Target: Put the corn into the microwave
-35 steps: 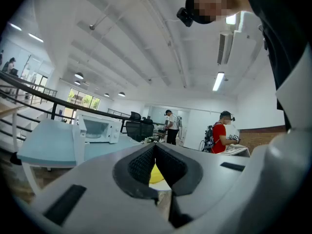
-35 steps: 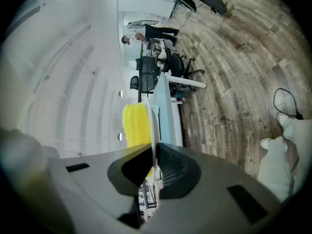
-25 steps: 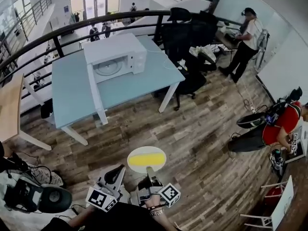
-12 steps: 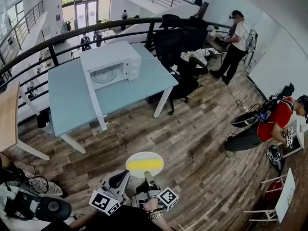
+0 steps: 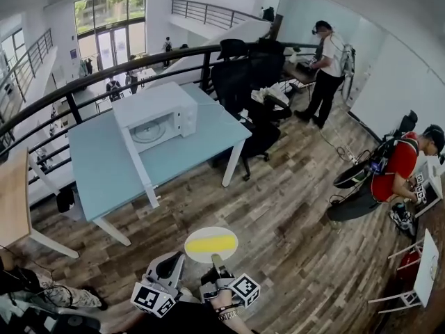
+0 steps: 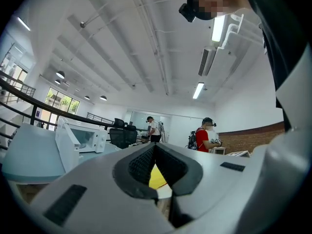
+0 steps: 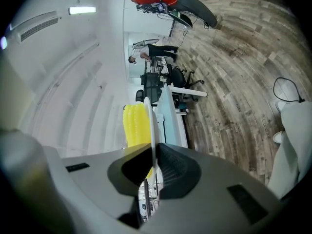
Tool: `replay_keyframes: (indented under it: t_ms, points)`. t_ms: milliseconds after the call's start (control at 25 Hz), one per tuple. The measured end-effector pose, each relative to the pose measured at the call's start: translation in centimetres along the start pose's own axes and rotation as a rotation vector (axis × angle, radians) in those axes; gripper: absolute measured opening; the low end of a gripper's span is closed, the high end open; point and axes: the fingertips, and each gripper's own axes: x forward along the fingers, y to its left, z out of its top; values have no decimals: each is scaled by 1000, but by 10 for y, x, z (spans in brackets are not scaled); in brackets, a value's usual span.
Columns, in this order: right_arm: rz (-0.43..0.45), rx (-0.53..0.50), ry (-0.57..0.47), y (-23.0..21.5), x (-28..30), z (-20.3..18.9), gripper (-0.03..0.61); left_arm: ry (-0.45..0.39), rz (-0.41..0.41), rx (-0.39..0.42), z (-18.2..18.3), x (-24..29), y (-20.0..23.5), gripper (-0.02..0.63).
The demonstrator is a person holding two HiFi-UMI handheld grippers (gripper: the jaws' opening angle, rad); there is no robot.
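A yellow corn cob (image 5: 210,243) lies on a round white plate (image 5: 192,246) held level over the wooden floor. My right gripper (image 5: 217,263) is shut on the plate's near rim; in the right gripper view the plate (image 7: 152,123) runs edge-on between the pads, with the corn (image 7: 134,126) beside it. Just left of the plate, my left gripper (image 5: 172,261) is shut and holds nothing; past its jaws (image 6: 155,152) a strip of corn (image 6: 157,177) shows. The white microwave (image 5: 154,117) stands far ahead on a blue table (image 5: 97,169), its door (image 5: 139,165) swung open.
Black office chairs (image 5: 250,75) crowd the table's right end, and a dark railing (image 5: 83,85) runs behind it. A person (image 5: 327,61) stands at the back right and another in red (image 5: 400,172) crouches at the right. A wooden table (image 5: 14,200) is at the left.
Both grippers and the plate with the corn have advanced a little toward the blue table. The right gripper's hold on the plate is unchanged.
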Motion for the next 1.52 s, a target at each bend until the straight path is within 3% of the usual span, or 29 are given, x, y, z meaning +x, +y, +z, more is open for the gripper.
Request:
replay_keyframes:
  t_ms: [480, 1080, 1520]
  points:
    - [14, 9, -59, 11, 11, 7, 23, -9, -57, 23, 8, 15, 9, 3]
    - [12, -11, -15, 15, 52, 20, 23, -3, -22, 16, 2, 46, 29, 3]
    - [-7, -43, 17, 20, 99, 56, 23, 24, 5, 20, 0, 101, 48, 3]
